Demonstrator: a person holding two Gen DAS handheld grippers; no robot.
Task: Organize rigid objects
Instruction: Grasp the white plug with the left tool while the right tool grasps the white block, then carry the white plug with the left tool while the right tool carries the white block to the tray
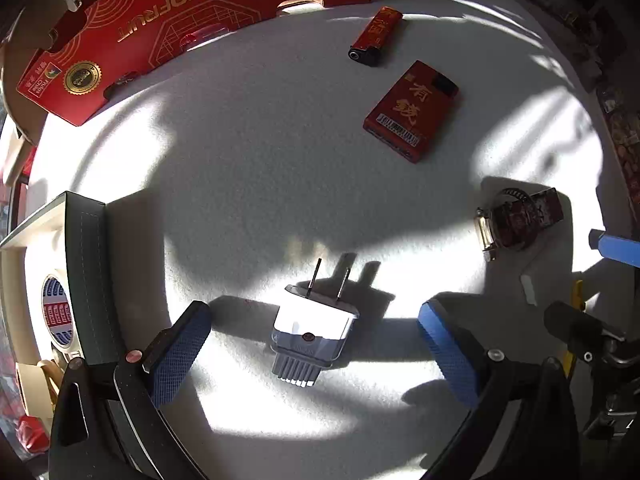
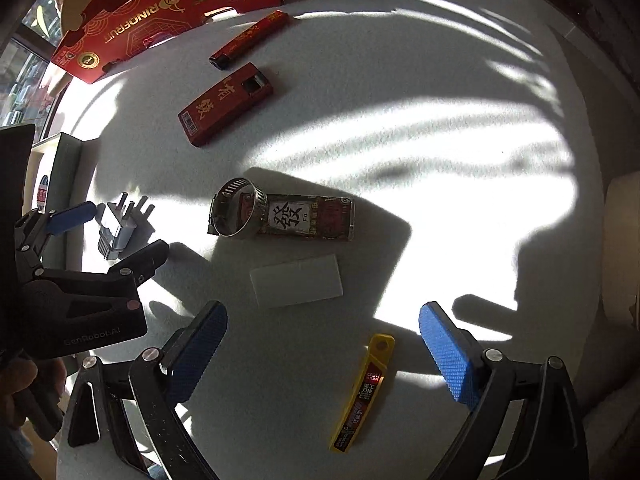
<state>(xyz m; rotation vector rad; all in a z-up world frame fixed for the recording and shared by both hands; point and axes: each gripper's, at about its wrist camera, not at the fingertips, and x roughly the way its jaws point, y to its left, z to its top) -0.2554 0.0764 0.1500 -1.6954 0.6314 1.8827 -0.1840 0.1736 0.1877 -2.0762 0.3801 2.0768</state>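
Two hand-held claws hover over a white counter (image 2: 440, 160) striped with hard sunlight and shadow. The left claw (image 1: 316, 354) is spread wide, its blue pads on either side of a white and grey plug adapter (image 1: 312, 330) without touching it; the adapter lies flat with its two metal prongs pointing away. The right claw (image 2: 324, 354) is also wide open and holds nothing. Between its fingers lies a yellow case of utility-knife blades (image 2: 362, 396) printed "deli". Just beyond that sits a plain white block (image 2: 298, 280). Next comes a flat red packet (image 2: 310, 218) bearing a large Chinese character and the letters "Fa", with a metal hose clamp (image 2: 238, 208) standing at its left end. Farther off is a wide red lighter (image 1: 412, 110) with gold Chinese characters and a barcode, then a slim red lighter (image 1: 376, 36). At the far edge stands a red carton (image 1: 192, 20) lettered "RINOFRUIT", with a gold seal. At the left edge a dark-rimmed box (image 1: 86, 280) holds a roll of printed tape (image 1: 58, 310).
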